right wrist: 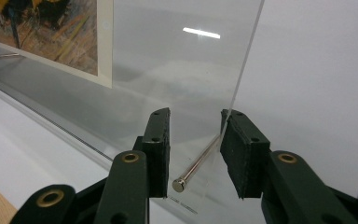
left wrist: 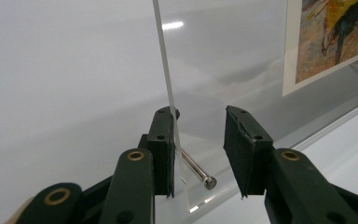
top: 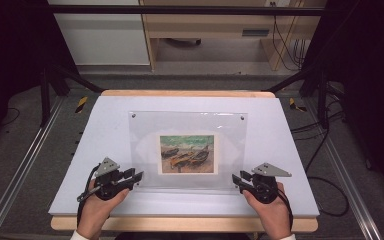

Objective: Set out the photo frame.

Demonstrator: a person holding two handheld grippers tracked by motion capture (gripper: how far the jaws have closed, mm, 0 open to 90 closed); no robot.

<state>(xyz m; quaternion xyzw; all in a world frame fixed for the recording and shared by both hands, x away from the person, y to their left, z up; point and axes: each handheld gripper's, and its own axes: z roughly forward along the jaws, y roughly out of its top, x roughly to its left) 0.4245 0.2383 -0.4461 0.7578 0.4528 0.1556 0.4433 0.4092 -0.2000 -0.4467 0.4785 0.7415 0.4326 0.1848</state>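
A clear acrylic picture frame (top: 190,122) holds a print of beached boats (top: 187,154) on the white table top (top: 105,130). My left gripper (top: 137,177) is at its lower left corner and my right gripper (top: 236,180) at its lower right corner. In the left gripper view, the open jaws (left wrist: 199,116) straddle a metal pin (left wrist: 196,171); the left jaw lies against the panel's edge and the right jaw stands apart. In the right gripper view, the jaws (right wrist: 196,116) flank the other pin (right wrist: 196,165) with gaps, the right jaw at the panel's edge.
The white board lies on a wooden table whose front edge (top: 180,224) shows below my hands. Metal rails (top: 15,175) run along both sides, dark posts (top: 45,95) stand at the back corners, and cables (top: 325,185) trail on the floor at right.
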